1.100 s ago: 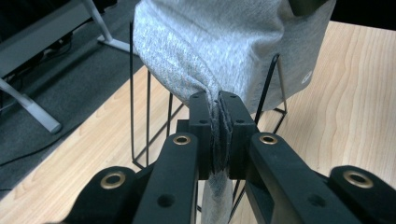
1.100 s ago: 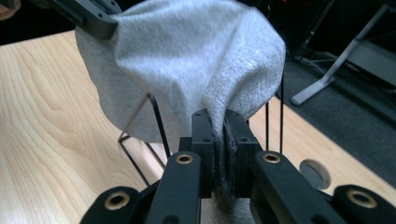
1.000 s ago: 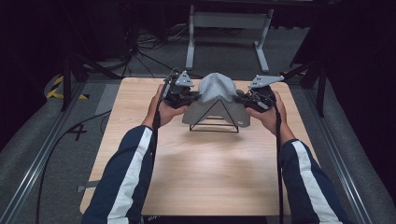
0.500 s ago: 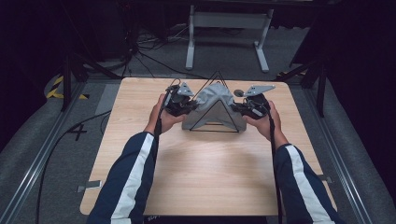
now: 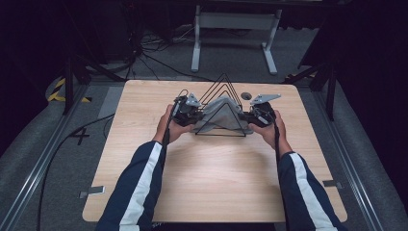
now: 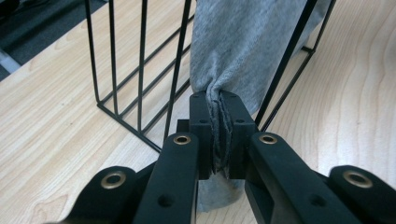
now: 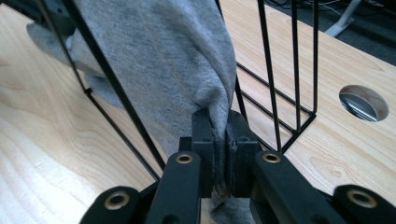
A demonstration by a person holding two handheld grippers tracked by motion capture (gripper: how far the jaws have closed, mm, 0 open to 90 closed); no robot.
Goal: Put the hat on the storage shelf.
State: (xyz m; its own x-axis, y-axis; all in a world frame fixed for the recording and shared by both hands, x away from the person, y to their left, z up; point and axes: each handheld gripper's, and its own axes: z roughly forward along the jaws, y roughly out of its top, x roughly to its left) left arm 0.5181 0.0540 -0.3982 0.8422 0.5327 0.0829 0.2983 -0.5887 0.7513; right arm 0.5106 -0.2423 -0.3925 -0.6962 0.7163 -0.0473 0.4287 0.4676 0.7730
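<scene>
Light wooden table (image 5: 216,183) across the middle of the high view. At its upper centre, black wire rack (image 5: 222,91) of triangular frames, draped with grey cloth (image 5: 219,115). Left of the rack, left gripper (image 6: 219,135) clenched on a bunched cloth edge; right of it, right gripper (image 7: 223,149) likewise clamped on cloth. Small round hole (image 7: 363,102) in tabletop at right of right gripper view.

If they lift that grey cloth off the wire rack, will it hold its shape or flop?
The grey cloth will probably flop: it bunches into folds where the left gripper pinches it. It looks light, sagging over the wire rack. It may snag on the thin wires.
</scene>
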